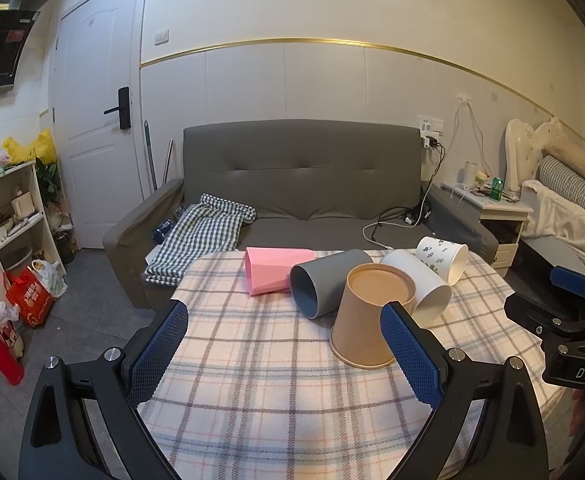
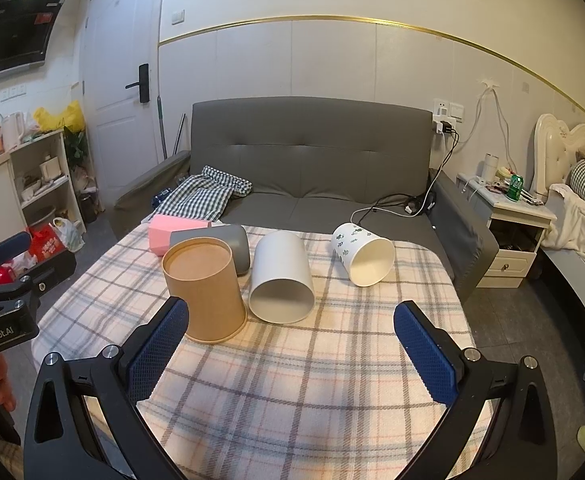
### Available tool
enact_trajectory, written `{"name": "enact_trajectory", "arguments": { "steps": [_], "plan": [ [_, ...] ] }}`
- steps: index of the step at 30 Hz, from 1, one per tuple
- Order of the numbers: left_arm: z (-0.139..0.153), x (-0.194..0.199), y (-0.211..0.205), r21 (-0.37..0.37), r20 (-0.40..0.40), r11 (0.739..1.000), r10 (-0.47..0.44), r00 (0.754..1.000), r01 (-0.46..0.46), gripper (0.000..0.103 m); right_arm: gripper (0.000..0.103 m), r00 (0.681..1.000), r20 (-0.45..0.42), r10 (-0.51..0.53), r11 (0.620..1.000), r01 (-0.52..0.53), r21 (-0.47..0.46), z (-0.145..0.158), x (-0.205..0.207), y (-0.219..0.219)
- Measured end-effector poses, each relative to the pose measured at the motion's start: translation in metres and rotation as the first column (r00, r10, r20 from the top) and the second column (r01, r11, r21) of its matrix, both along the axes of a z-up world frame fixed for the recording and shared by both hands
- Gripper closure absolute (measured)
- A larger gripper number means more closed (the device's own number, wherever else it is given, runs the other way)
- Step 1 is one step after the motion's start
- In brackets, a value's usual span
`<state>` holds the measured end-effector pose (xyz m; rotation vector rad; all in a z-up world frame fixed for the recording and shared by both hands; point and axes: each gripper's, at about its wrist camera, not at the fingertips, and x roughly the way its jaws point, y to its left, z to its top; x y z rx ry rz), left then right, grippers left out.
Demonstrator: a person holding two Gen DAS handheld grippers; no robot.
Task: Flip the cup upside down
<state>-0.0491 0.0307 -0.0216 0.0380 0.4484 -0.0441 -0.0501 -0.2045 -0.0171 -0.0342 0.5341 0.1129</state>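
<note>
A brown paper cup stands upside down on the plaid tablecloth. A pink cup, a grey cup, a white cup and a leaf-patterned white cup lie on their sides. My left gripper is open and empty, its right finger beside the brown cup. My right gripper is open and empty, in front of the white cup.
A grey sofa with checked cloth stands behind the table. A nightstand and bed are at the right, shelves and bags at the left. The other gripper shows at each view's edge.
</note>
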Motion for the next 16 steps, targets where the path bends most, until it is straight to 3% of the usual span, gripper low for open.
{"name": "enact_trajectory", "arguments": {
  "steps": [16],
  "plan": [
    [-0.0005,0.0015,0.0007,-0.001,0.002,1.0,0.001,1.0,-0.001,0.003,0.0,1.0,-0.01,0.005,1.0,-0.005,-0.004,-0.0074,0.0006,-0.002]
  ]
}}
